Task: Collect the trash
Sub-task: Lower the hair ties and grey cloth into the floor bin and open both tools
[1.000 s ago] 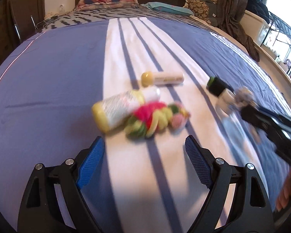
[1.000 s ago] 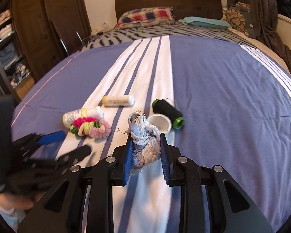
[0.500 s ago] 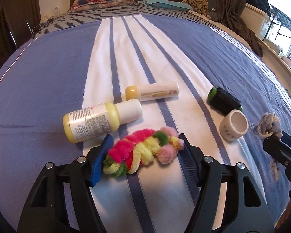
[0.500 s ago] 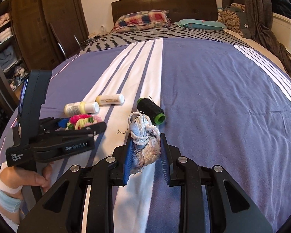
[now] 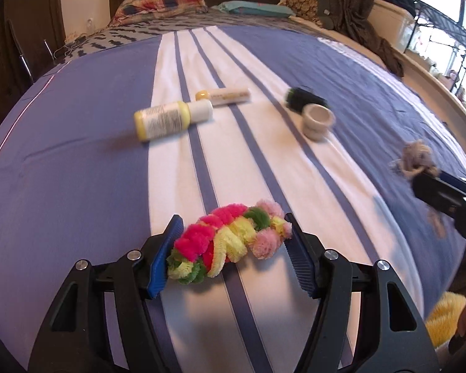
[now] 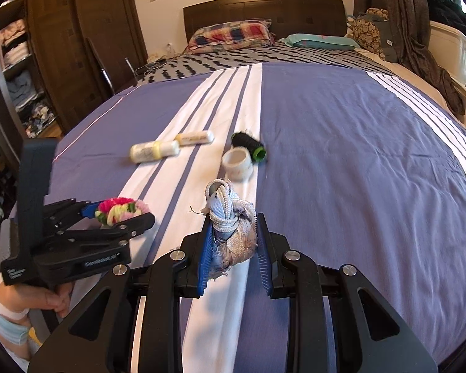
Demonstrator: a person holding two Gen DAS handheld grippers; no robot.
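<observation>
My left gripper (image 5: 231, 250) is shut on a fuzzy pink, yellow and green bundle (image 5: 226, 242), lifted off the bed; it also shows in the right wrist view (image 6: 119, 209). My right gripper (image 6: 233, 242) is shut on a knotted grey-blue rag (image 6: 230, 220), seen in the left wrist view (image 5: 416, 158) at the right. On the striped bedspread (image 5: 77, 155) lie a yellow bottle (image 5: 171, 119), a cream tube (image 5: 223, 94), a black spool with green end (image 5: 304, 98) and a white tape ring (image 5: 317, 119).
Pillows (image 6: 233, 32) and a dark headboard (image 6: 264, 9) stand at the far end. A wardrobe with shelves (image 6: 31, 62) is to the left. A curtain and window ledge (image 6: 435, 46) run along the right. Something yellow (image 5: 444, 314) shows at the lower right.
My left gripper closed on the fuzzy bundle and pulled it back toward me, away from the bottles. My right gripper kept hold of the rag and drew back slightly.
</observation>
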